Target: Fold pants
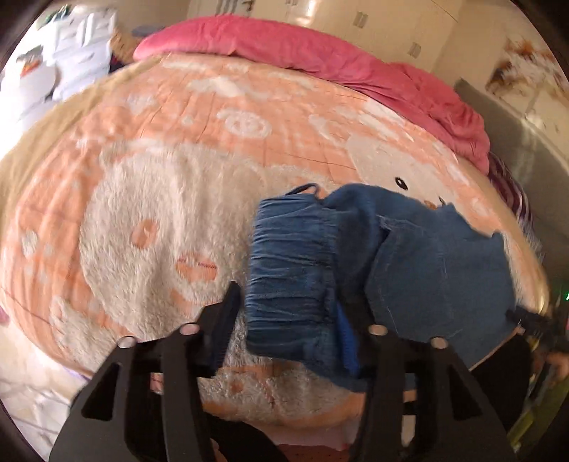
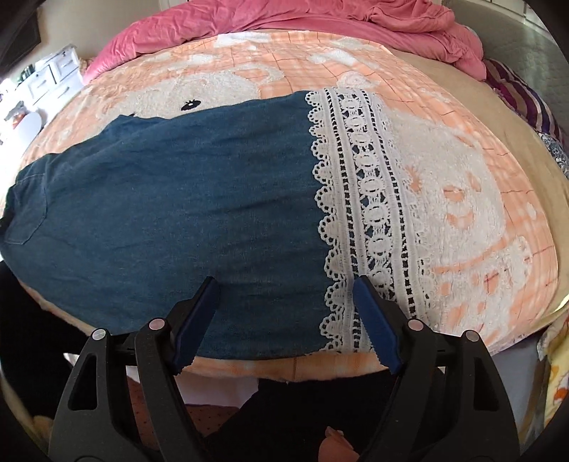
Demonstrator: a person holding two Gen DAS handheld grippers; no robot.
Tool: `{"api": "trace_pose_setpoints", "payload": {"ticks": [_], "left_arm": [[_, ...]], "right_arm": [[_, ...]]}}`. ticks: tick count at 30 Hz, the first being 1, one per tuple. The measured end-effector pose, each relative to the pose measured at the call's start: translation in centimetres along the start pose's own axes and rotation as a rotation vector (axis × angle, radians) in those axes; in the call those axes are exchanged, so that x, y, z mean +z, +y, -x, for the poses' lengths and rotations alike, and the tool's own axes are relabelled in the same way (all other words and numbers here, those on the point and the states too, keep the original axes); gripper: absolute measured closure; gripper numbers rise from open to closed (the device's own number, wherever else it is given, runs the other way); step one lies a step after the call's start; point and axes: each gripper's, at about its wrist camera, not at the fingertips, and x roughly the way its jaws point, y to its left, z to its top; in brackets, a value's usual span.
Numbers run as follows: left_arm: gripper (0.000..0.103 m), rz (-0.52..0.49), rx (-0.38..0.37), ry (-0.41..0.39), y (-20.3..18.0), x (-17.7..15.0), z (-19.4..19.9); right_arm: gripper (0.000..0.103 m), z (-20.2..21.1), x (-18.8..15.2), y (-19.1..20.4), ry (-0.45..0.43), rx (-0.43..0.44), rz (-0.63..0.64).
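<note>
Blue denim pants (image 2: pixel 185 199) with a white lace hem (image 2: pixel 370 213) lie flat on the peach plush blanket (image 2: pixel 473 199) near the bed's front edge. In the left wrist view their gathered elastic waistband (image 1: pixel 295 270) is bunched and raised between the fingers of my left gripper (image 1: pixel 288 312), whose jaws stand wide apart; the right finger is partly hidden behind the denim (image 1: pixel 437 270). My right gripper (image 2: pixel 284 284) is open, its blue-padded fingers hovering over the leg end, one over denim, one over the lace.
A pink duvet (image 1: pixel 320 57) is heaped along the far side of the bed, also seen in the right wrist view (image 2: pixel 284 25). White drawers (image 2: pixel 53 74) stand at the left. A striped cloth (image 2: pixel 526 99) lies at the right edge.
</note>
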Motion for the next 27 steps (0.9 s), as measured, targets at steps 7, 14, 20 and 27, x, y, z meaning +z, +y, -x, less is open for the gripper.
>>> {"api": "trace_pose_setpoints", "payload": {"ticks": [7,14,20,27], "left_arm": [[0.039,-0.068,0.117,-0.128,-0.7,0.4,6.5],[0.036,-0.217,-0.043,-0.167,-6.7,2.0,7.1],[0.036,-0.342,-0.249,-0.062,-15.6,1.5,1.5],[0.039,-0.471,-0.233,0.141,-19.0,-3.7,-5.4]], "right_arm": [[0.028,0.8,0.0,-1.1,-0.02,0.08,-0.048],[0.028,3.2,1.5,-0.5,-0.097,0.141,-0.058],[0.028,5.1,5.6,1.9,-0.163,0.166,0.042],[0.028,2.9,11.6,5.7,-0.133,0.237,0.143]]}}
